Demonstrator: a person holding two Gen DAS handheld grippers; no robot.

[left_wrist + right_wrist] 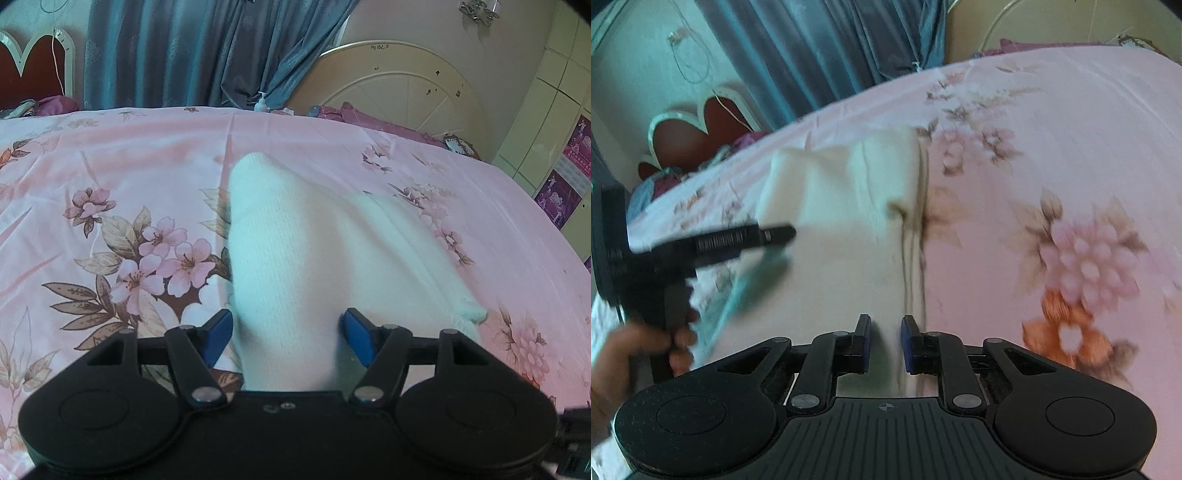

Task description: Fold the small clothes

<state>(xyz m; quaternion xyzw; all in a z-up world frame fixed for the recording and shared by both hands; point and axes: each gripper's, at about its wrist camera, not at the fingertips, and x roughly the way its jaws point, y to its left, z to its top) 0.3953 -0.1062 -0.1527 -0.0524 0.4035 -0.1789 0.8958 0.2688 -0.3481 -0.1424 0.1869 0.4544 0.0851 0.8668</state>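
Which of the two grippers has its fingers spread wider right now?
The left gripper: its blue pads stand wide on either side of the white knit garment. The right gripper leaves only a narrow gap.

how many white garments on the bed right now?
1. A single white knit garment lies on the pink floral bedsheet, between the fingers of the left gripper and running up to the right gripper. Others could lie out of frame.

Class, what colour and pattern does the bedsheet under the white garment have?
The bedsheet is pale pink with pink blossoms and brown leaves, sharpest in the left wrist view.
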